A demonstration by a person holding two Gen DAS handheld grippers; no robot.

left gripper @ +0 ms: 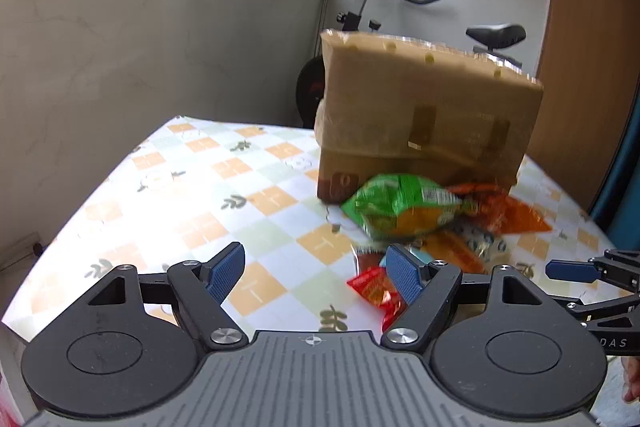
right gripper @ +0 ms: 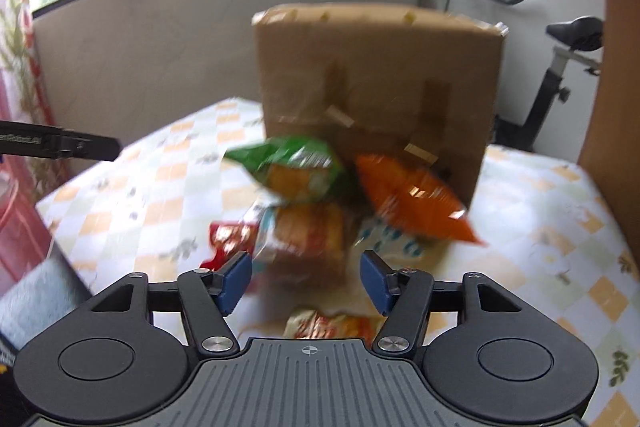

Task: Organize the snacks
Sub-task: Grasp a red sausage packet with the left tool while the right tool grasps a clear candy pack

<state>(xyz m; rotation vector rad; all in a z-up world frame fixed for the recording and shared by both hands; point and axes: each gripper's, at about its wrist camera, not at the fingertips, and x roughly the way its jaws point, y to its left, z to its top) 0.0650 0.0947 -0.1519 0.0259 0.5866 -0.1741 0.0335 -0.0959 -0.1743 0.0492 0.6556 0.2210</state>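
Observation:
A pile of snack packets lies on the checked tablecloth [left gripper: 256,203] in front of a taped cardboard box [left gripper: 424,115]. The pile holds a green bag [left gripper: 404,205], an orange bag [left gripper: 516,215] and a red packet [left gripper: 378,291]. My left gripper [left gripper: 314,273] is open just left of the pile, with its right pad beside the red packet. My right gripper [right gripper: 306,281] is open and empty, pointing at a yellow-orange packet [right gripper: 308,235]. Around that packet lie the green bag [right gripper: 296,167], orange bag [right gripper: 412,199] and red packet [right gripper: 228,239]. A small packet [right gripper: 328,323] lies under the right gripper.
The box [right gripper: 380,79] stands upright behind the pile. An exercise bike [left gripper: 492,35] stands behind the table, near a grey wall and windows. A wooden panel [left gripper: 584,67] rises at the right. A red patterned curtain [right gripper: 16,75] hangs at the left.

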